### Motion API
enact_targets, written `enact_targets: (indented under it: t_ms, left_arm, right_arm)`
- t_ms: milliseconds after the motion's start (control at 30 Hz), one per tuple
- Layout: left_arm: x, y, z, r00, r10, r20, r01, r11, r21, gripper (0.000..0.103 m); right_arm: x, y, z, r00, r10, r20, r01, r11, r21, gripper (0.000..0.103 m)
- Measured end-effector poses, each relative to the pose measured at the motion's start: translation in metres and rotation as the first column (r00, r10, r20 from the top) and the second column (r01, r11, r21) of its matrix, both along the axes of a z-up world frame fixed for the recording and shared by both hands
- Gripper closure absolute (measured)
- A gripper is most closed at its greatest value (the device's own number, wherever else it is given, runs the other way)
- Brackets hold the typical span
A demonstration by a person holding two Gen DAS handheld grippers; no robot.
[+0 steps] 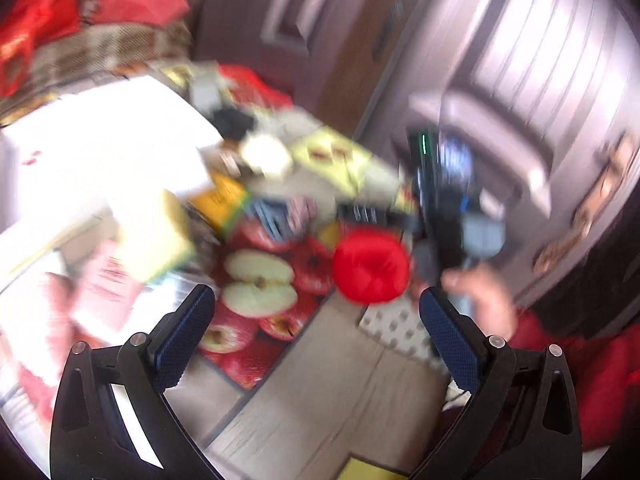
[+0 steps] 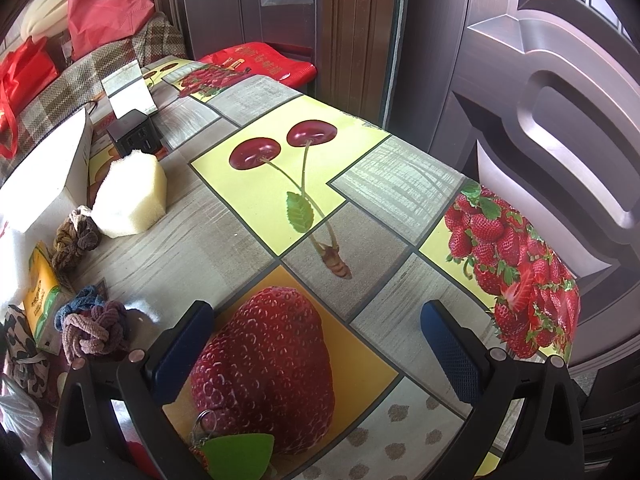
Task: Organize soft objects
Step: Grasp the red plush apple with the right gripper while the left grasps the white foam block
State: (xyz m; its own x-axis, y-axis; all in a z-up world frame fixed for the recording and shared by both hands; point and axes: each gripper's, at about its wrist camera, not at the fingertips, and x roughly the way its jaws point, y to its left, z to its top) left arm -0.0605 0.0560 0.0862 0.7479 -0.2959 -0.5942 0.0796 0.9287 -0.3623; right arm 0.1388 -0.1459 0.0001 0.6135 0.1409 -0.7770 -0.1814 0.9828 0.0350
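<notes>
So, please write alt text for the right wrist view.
An open gripper hovers over a fruit-print tablecloth, above a printed strawberry. At the left lie a white sponge, knotted hair ties and a yellow packet.

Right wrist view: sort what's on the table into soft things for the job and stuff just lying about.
For the job:
foam block
brown hair tie
mauve knotted hair tie
blue hair tie

Lying about:
black charger cube
yellow-green packet
white box
small mirror
strawberry keyring

Both grippers, left and right, are open and hold nothing.
</notes>
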Motion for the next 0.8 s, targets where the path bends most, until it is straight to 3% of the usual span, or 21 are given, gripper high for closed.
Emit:
enact_targets:
  t_ms: [67,167,233,300,467,567,633,733,800]
  left_arm:
    - [-0.019,0.016,0.016,0.996,0.065,0.055,-0.064,0.998,-0.008,0.000]
    - [-0.053,0.042,0.027,0.977,0.189,0.102,-0.194,0.980,0.048,0.000]
    - [-0.067,0.056,0.022,0.964,0.250,0.090,-0.258,0.963,0.084,0.000]
    - [-0.079,0.066,0.006,0.952,0.303,0.037,-0.305,0.943,0.132,0.000]
    - [-0.069,0.057,-0.053,0.938,0.310,-0.153,-0.283,0.943,0.176,0.000]
    - [-0.059,0.055,-0.075,0.907,0.346,-0.239,-0.313,0.935,0.164,0.000]
    - [-0.054,0.058,-0.085,0.889,0.356,-0.287,-0.333,0.934,0.125,0.001]
    - [-0.051,0.051,-0.079,0.888,0.364,-0.280,-0.330,0.930,0.163,0.007]
    - [-0.046,0.047,-0.079,0.884,0.371,-0.286,-0.326,0.926,0.192,0.007]
  right_arm:
    - [-0.002,-0.005,0.003,0.999,0.028,0.018,-0.029,0.997,0.078,0.000]
    - [-0.002,-0.011,0.008,0.993,0.104,0.049,-0.112,0.971,0.210,0.000]
    - [-0.003,-0.011,0.013,0.976,0.200,0.087,-0.217,0.929,0.299,0.000]
    - [-0.010,-0.011,0.020,0.950,0.269,0.156,-0.307,0.893,0.329,0.000]
    - [-0.034,0.003,0.035,0.866,0.430,0.255,-0.481,0.856,0.191,0.000]
    - [-0.048,0.018,0.027,0.818,0.521,0.244,-0.551,0.831,0.075,0.000]
    - [-0.051,0.027,0.018,0.801,0.559,0.213,-0.576,0.817,0.022,0.000]
    - [-0.057,0.034,0.007,0.783,0.599,0.168,-0.608,0.794,0.001,0.000]
    - [-0.057,0.038,0.004,0.787,0.600,0.146,-0.605,0.796,-0.009,0.000]
